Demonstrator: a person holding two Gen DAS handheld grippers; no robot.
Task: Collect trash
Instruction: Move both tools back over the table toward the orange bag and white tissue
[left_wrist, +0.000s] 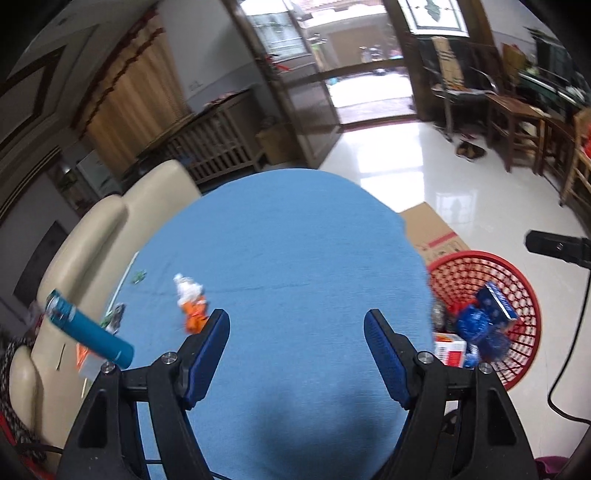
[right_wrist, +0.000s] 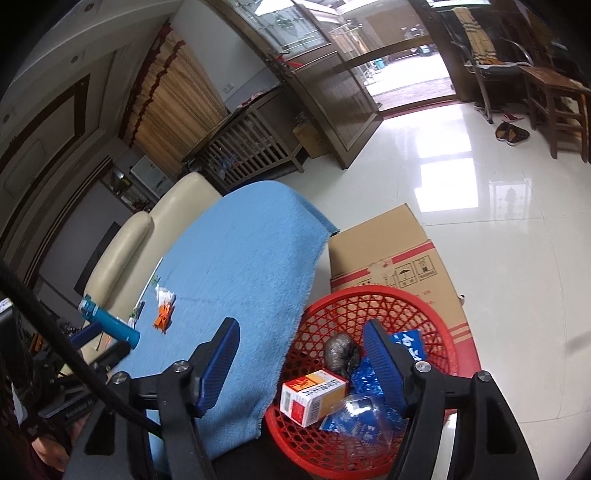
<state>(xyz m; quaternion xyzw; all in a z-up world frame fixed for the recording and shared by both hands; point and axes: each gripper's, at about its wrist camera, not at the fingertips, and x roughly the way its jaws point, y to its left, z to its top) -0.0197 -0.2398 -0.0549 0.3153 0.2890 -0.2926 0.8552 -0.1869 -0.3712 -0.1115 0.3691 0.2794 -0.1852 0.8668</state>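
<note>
An orange and white wrapper (left_wrist: 192, 306) (right_wrist: 164, 317) lies on the blue cloth-covered table (left_wrist: 295, 240) (right_wrist: 240, 258), just beyond my left gripper's left fingertip. My left gripper (left_wrist: 295, 317) stands open over the cloth with nothing between its fingers. A red mesh basket (left_wrist: 517, 295) (right_wrist: 369, 295) sits off the table's right edge. It holds a red and white box (right_wrist: 314, 397), a grey foil ball (right_wrist: 340, 352), blue packets (right_wrist: 369, 417) and clear plastic. My right gripper (right_wrist: 300, 325) hangs open and empty over the basket's near-left rim and the cloth's edge.
A teal bottle (left_wrist: 88, 332) (right_wrist: 110, 325) lies at the table's left edge, with small green scraps (left_wrist: 138, 277) nearby. A cream sofa (left_wrist: 110, 229) borders the table on the left. A cardboard box (right_wrist: 388, 251) stands behind the basket on the glossy white floor. A black cable (left_wrist: 569, 350) hangs at right.
</note>
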